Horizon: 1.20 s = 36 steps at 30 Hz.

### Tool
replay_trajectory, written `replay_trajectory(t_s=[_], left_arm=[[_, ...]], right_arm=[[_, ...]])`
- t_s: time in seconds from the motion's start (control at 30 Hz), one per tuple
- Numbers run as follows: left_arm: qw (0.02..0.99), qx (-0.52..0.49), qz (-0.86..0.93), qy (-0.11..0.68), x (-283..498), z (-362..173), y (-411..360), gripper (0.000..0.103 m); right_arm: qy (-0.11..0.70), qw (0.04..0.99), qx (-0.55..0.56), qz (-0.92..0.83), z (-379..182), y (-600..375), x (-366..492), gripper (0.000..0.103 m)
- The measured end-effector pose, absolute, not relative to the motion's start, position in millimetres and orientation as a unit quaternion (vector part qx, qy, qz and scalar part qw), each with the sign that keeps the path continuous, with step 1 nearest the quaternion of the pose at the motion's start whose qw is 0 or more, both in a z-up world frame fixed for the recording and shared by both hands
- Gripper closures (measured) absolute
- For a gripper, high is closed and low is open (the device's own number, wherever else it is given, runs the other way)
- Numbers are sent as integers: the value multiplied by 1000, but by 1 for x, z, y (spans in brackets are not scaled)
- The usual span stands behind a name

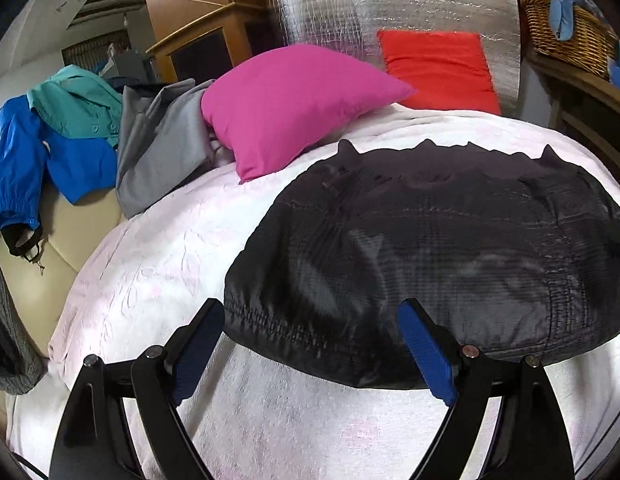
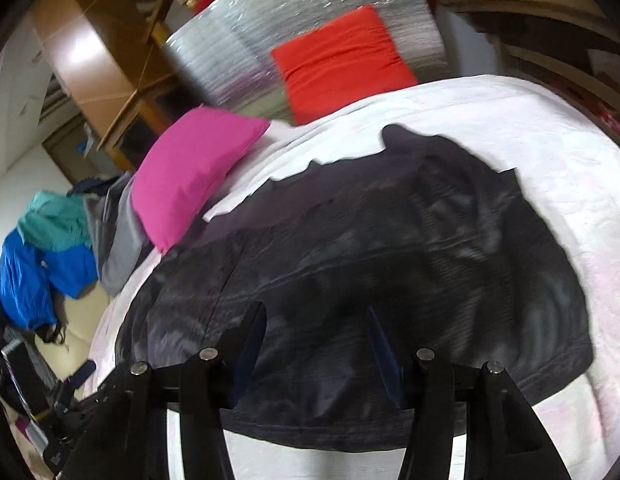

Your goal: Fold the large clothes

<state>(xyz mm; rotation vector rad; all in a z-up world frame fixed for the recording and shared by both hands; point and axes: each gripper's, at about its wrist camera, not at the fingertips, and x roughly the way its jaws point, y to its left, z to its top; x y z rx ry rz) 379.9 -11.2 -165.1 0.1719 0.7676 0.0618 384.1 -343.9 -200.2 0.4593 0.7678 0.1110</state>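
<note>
Black quilted jacket (image 1: 429,248) lies folded flat on pale blanket (image 1: 150,280).

text: none readable in either view
labels/brands: none legible on the clothes, pillows or furniture
numbers/signs: none; right wrist view is motion-blurred
</note>
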Motion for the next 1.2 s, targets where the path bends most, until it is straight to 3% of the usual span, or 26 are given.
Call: replay_trajectory(t_s=[0.27,0.63,0.8,0.87,0.97,1.2], left_arm=[[922,86,24,377,381,-167,-20,14],[920,86,24,381,393,-171,-31,14],[895,72,12,440,422,-198,-36,14],[888,63,16,454,430,-209,-35,6],[888,69,15,454,432,-205,-35,5],[910,14,48,412,460,-178,21,5]], right_arm=[[443,871,207,44,-236,-327,409,47],[375,888,264,-2,-205,-391,383,47],[415,870,263,-51,-228,-415,392,47],[417,875,242,-46,-226,-410,394,47],[410,877,249,-39,-218,-412,387,47],[335,894,287,-78,-196,-461,383,33]])
